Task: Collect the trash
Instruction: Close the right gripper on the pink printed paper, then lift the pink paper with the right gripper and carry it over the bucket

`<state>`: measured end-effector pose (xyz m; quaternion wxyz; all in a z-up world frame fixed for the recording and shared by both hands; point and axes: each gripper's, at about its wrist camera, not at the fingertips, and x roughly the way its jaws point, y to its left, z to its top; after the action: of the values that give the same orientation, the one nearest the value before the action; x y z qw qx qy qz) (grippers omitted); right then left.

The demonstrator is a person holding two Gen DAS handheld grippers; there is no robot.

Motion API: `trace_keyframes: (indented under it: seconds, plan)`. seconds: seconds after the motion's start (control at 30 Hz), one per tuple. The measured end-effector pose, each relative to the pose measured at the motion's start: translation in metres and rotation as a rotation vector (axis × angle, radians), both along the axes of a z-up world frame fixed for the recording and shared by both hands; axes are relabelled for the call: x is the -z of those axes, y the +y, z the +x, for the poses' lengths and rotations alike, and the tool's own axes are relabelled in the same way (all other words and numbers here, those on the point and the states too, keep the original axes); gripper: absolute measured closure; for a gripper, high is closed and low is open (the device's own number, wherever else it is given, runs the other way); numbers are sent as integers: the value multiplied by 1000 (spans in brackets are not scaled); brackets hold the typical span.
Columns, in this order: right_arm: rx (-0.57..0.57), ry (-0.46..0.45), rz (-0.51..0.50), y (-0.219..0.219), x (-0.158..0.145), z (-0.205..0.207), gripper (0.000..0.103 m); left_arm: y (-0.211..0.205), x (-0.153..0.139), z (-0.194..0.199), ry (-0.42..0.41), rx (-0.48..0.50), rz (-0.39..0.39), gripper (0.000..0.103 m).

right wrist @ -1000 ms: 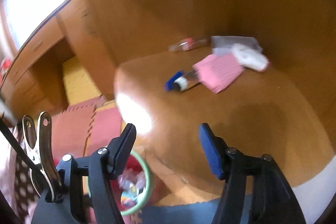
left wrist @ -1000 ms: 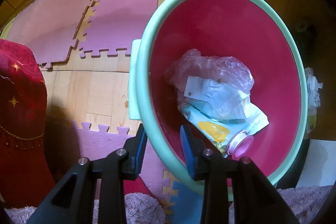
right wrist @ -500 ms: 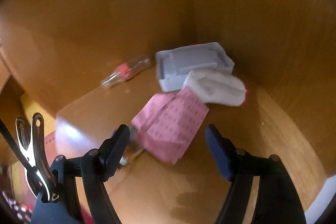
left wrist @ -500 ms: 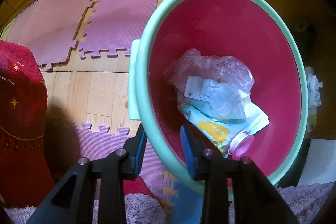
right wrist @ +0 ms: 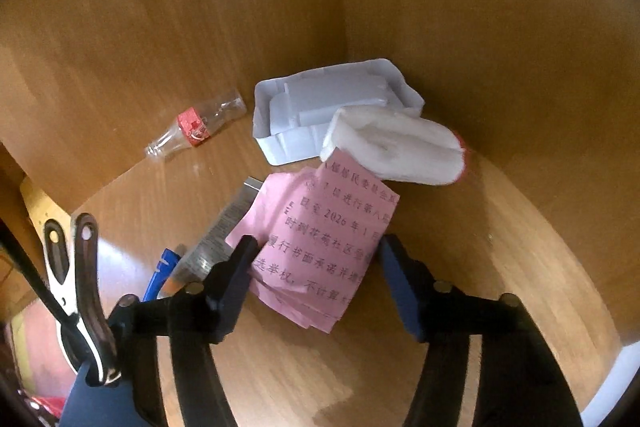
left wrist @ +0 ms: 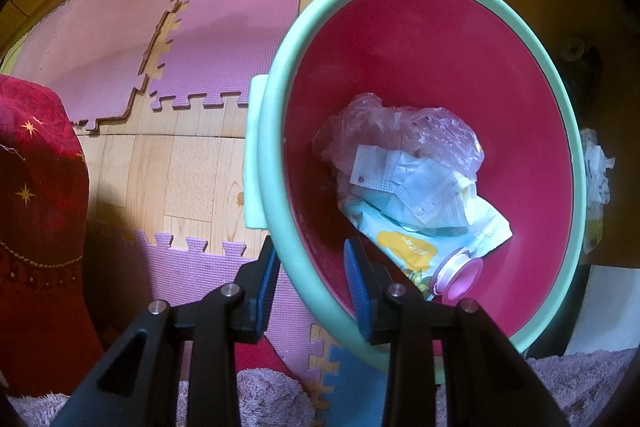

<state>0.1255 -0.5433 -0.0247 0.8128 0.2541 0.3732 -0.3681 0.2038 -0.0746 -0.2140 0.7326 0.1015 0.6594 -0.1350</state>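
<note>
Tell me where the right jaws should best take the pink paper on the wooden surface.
Probably the near crumpled edge of the pink paper, coming down from above. Its folds lift it off the wooden surface there, while the white glove overlaps its far end. The right gripper already straddles that edge, jaws closing.

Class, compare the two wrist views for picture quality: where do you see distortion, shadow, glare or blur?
Left wrist view: sharp; fisheye bends the basin rim and floor mats, with dark corners and shadow at lower left. Right wrist view: softer, the plastic bottle and white cloth slightly blurred, glare on the wooden shelf at left.
</note>
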Motion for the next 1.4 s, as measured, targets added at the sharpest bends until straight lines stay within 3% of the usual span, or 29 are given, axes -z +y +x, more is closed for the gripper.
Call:
trace_keyframes:
  seconds: [0.3,0.77,1.17,1.4]
  plan:
    - [-5,-74,31,1,2,-25,55,0,0,0,0,1,1,68]
    - [-149,-162,-8,21,-19,-61,57,0,0,0,0,0,0,68]
    - [-319,-68,-38,44,-7,-63,55,0,0,0,0,1,2,68]
    - [-337,-22,-61,50,3,-63,49,1,1,0,6,-2,-4,68]
